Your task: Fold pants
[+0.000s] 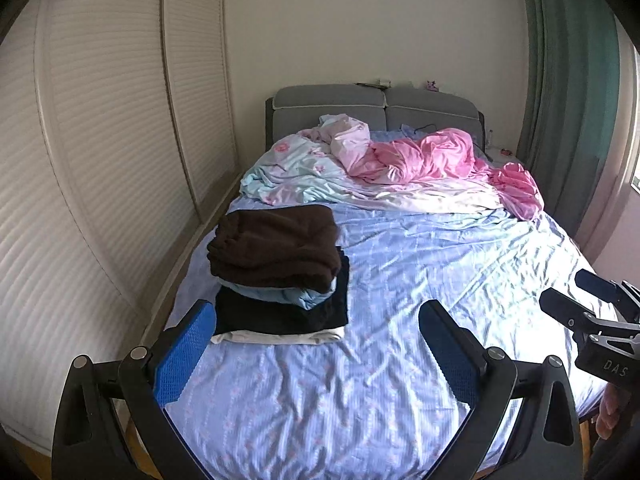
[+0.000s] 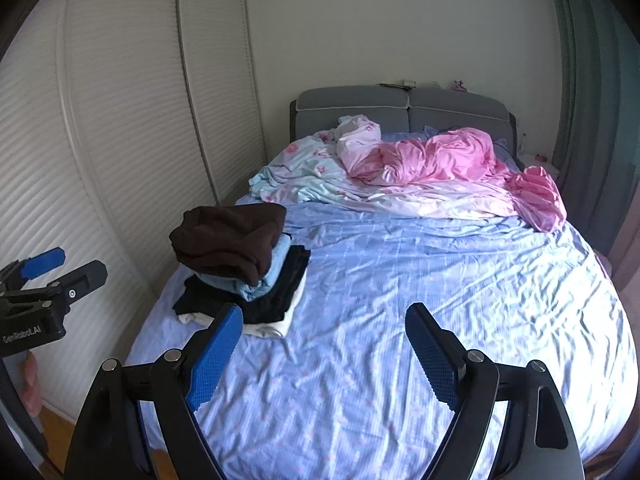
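Left gripper [image 1: 318, 342] spread wide, right gripper [image 2: 324, 350] open too, both empty, tilted down over bare blue sheet [image 1: 400, 280]. Folded pants stack [image 1: 276, 268], brown pair on top, far left. Crumpled pink quilt [image 1: 420, 156] beyond, by grey headboard [image 1: 332, 100].

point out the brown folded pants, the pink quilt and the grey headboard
brown folded pants [image 1: 276, 242], left wrist view, middle of the top fold on the stack
pink quilt [image 1: 424, 154], left wrist view, on its bunched centre
grey headboard [image 2: 352, 110], right wrist view, on the left cushion panel
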